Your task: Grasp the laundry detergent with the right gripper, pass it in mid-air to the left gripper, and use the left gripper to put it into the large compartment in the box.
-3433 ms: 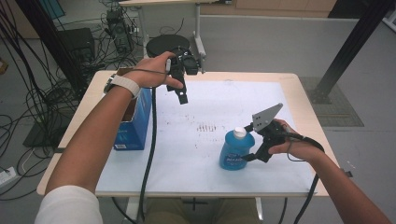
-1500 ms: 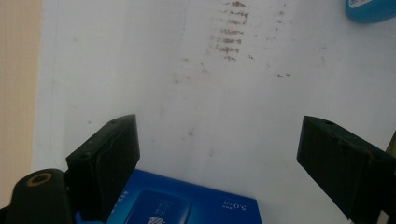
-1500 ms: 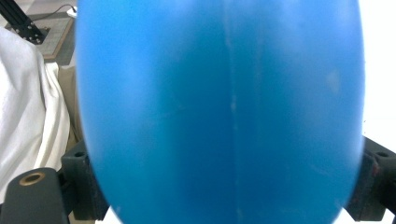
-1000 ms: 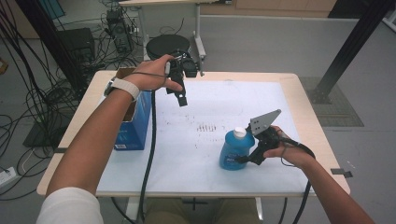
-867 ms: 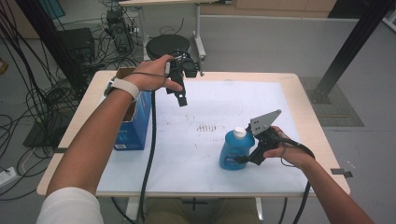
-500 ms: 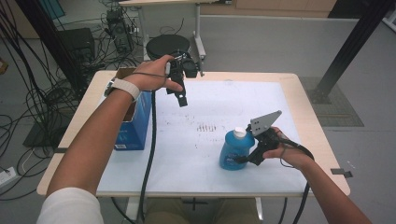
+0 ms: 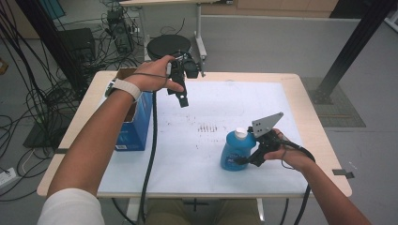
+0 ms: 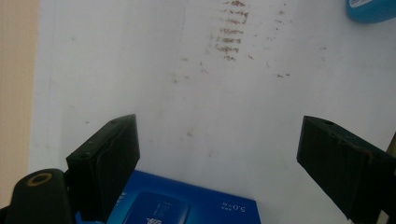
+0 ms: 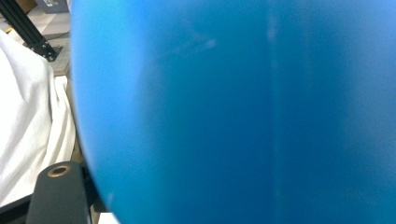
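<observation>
High cam above table (image 7: 305, 122) facing fwd/down, left cam looks down on it, right cam pressed against blue bottle (image 9: 233, 112)

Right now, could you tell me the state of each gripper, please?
Left gripper: open, empty, held above the white mat.
Right gripper: jaws have just been closing on the blue bottle; a firm grip cannot be told.

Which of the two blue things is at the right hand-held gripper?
The blue bottle with the white cap, near the table's front right. The right hand-held gripper is at its side. The blue box stands apart at the left edge.
</observation>
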Action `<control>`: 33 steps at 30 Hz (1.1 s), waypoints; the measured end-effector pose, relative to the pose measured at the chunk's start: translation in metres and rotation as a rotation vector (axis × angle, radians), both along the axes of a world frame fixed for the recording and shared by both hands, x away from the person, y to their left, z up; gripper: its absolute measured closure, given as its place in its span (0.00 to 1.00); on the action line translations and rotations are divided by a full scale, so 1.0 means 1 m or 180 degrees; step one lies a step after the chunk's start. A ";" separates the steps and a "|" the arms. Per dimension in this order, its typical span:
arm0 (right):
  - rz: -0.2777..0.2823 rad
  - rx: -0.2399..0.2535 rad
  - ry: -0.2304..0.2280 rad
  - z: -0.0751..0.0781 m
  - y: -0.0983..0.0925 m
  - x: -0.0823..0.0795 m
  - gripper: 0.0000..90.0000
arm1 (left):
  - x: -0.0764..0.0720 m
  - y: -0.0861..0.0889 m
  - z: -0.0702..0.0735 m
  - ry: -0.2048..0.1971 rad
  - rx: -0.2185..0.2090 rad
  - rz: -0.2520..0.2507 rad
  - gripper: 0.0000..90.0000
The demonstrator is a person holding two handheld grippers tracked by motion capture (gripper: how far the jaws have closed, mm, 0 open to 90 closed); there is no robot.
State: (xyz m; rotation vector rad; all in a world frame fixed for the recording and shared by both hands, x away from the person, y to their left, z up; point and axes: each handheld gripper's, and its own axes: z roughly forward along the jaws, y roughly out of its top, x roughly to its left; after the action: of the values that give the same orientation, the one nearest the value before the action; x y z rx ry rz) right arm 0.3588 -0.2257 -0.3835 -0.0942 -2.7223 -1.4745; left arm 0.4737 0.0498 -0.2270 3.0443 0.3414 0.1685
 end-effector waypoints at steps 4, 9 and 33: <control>0.0014 0.0033 -0.0008 -0.001 0.000 0.000 0.25 | 0.000 0.000 0.000 -0.0004 -0.0002 0.0001 0.15; 0.0024 0.0044 -0.0005 -0.001 0.000 0.000 0.26 | 0.000 0.000 0.000 -0.0002 -0.0002 0.0001 0.15; 0.0007 0.0105 0.0005 -0.005 -0.001 0.000 0.28 | 0.000 0.000 -0.001 0.0002 -0.0005 0.0007 0.15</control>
State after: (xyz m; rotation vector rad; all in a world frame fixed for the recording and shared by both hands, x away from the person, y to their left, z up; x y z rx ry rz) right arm 0.3589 -0.2272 -0.3882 -0.0911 -2.6946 -1.5174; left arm 0.4739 0.0495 -0.2278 3.0428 0.3446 0.1672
